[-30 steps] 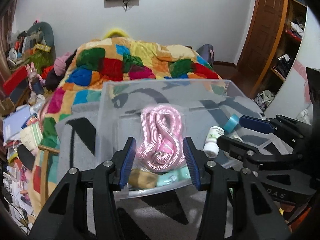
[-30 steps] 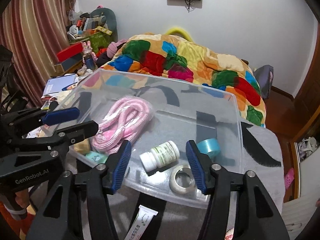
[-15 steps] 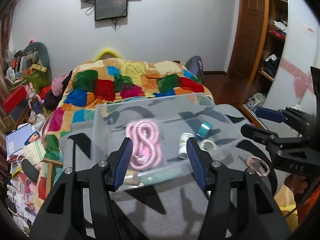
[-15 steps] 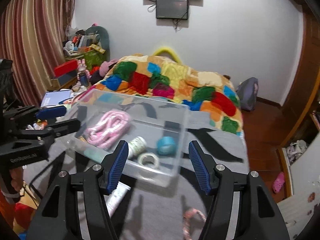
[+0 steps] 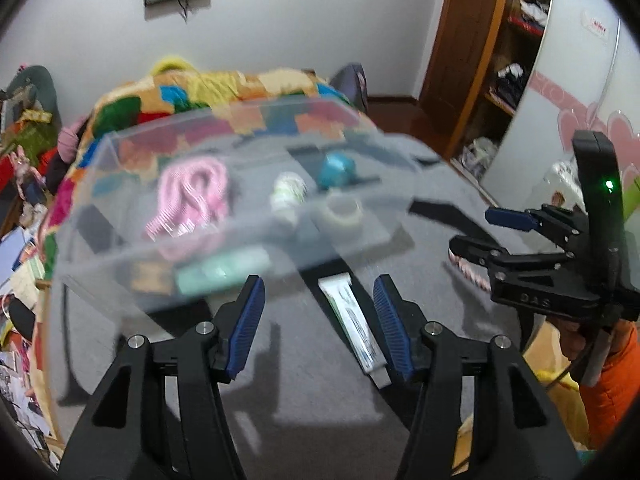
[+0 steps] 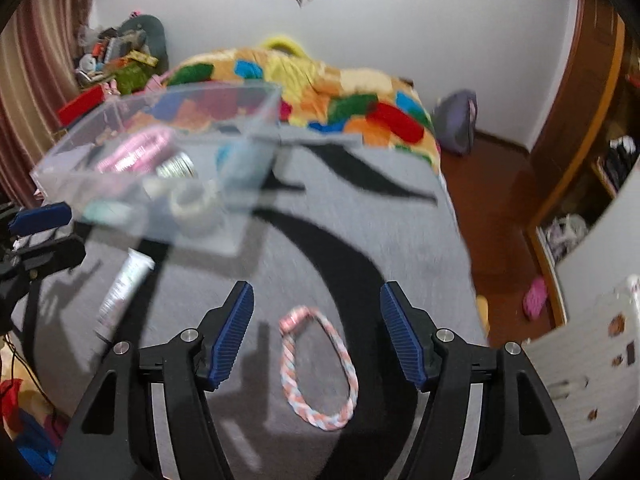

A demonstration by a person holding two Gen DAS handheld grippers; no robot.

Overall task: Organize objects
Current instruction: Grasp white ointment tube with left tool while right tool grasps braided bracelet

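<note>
A clear plastic bin (image 5: 120, 208) sits on the grey blanket and holds a pink rope (image 5: 192, 196), a white bottle (image 5: 288, 192), a blue tape roll (image 5: 336, 168) and a clear tape roll (image 5: 342, 212). My left gripper (image 5: 318, 320) is open above a white tube (image 5: 352, 320) lying in front of the bin. My right gripper (image 6: 316, 332) is open over a pink braided ring (image 6: 320, 368) on the blanket. The bin (image 6: 240, 96) and tube (image 6: 124, 284) show at the left of the right wrist view.
A patchwork quilt (image 6: 320, 92) covers the bed beyond the bin. Clutter (image 6: 116, 56) is piled at the far left. A wooden wardrobe (image 5: 480, 60) and floor stand to the right of the bed edge.
Both grippers have pulled back from the bin and swung right and down. The tube now lies between the left fingers and the braided ring between the right fingers.
</note>
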